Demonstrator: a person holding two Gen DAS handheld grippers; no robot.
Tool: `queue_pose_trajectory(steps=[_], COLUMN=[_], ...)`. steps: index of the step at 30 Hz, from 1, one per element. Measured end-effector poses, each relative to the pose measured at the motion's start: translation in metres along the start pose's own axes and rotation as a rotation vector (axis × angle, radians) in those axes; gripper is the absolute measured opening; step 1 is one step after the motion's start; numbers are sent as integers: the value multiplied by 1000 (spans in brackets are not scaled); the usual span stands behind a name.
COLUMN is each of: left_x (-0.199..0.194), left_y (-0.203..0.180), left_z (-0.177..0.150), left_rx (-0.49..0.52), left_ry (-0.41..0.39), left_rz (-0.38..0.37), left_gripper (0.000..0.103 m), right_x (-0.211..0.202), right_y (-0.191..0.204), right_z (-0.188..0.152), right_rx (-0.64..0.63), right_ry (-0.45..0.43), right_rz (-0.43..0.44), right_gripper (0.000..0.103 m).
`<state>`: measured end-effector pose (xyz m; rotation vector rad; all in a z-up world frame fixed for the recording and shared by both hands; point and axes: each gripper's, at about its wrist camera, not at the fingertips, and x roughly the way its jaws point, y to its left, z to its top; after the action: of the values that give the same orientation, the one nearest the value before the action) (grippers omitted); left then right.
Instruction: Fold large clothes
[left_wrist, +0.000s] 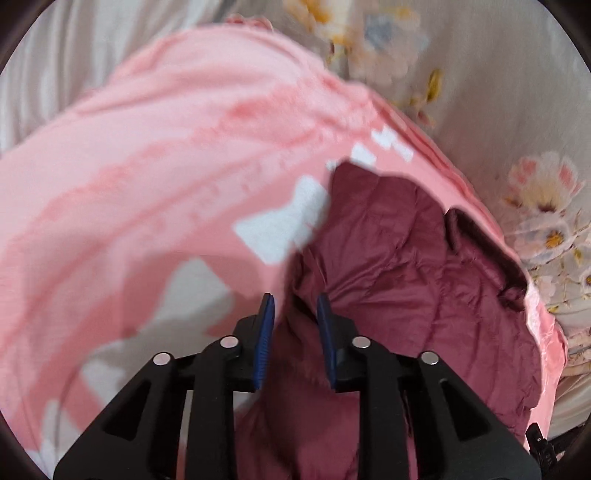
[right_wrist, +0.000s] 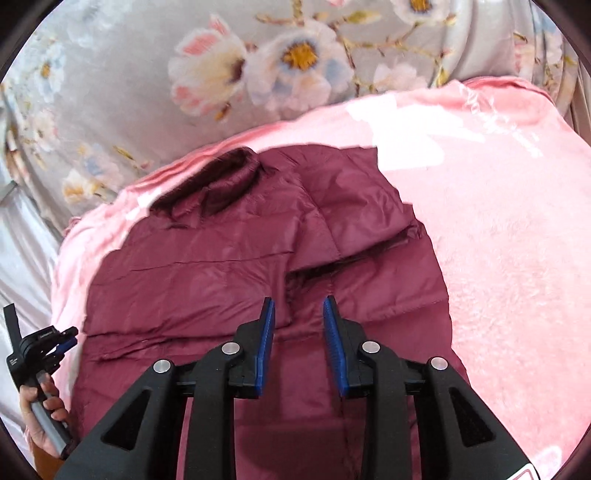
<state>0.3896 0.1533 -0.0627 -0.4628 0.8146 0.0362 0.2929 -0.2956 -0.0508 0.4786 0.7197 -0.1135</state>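
Observation:
A maroon quilted jacket (left_wrist: 406, 266) (right_wrist: 221, 266) lies spread on a pink blanket (left_wrist: 166, 147) (right_wrist: 498, 221), with its darker collar (right_wrist: 221, 173) toward the far edge. My left gripper (left_wrist: 295, 306) hovers at the jacket's left edge. Its blue pads stand a little apart and the fabric shows in the gap without being pinched. My right gripper (right_wrist: 299, 306) hangs over the middle of the jacket, near a folded seam, with its jaws also apart and nothing between them. In the right wrist view a hand holds the left gripper (right_wrist: 68, 338) at the jacket's left side.
A grey floral bedsheet (right_wrist: 184, 74) (left_wrist: 535, 110) lies beyond the blanket. The blanket carries white patches (left_wrist: 280, 225). A pale plain sheet (right_wrist: 22, 258) runs along the left side.

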Motion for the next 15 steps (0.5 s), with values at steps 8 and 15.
queue_pose_trajectory(steps=[8, 15], left_x=[-30, 30], left_y=[-97, -144], left_z=[4, -41], left_rx=[155, 248], left_ry=[23, 145], left_rz=[-251, -213], left_gripper=[20, 8], right_x=[26, 68], right_y=[75, 91], right_z=[12, 2], right_rx=[-143, -210], right_ry=[-7, 63], right_rz=[72, 26], right_gripper=[0, 0])
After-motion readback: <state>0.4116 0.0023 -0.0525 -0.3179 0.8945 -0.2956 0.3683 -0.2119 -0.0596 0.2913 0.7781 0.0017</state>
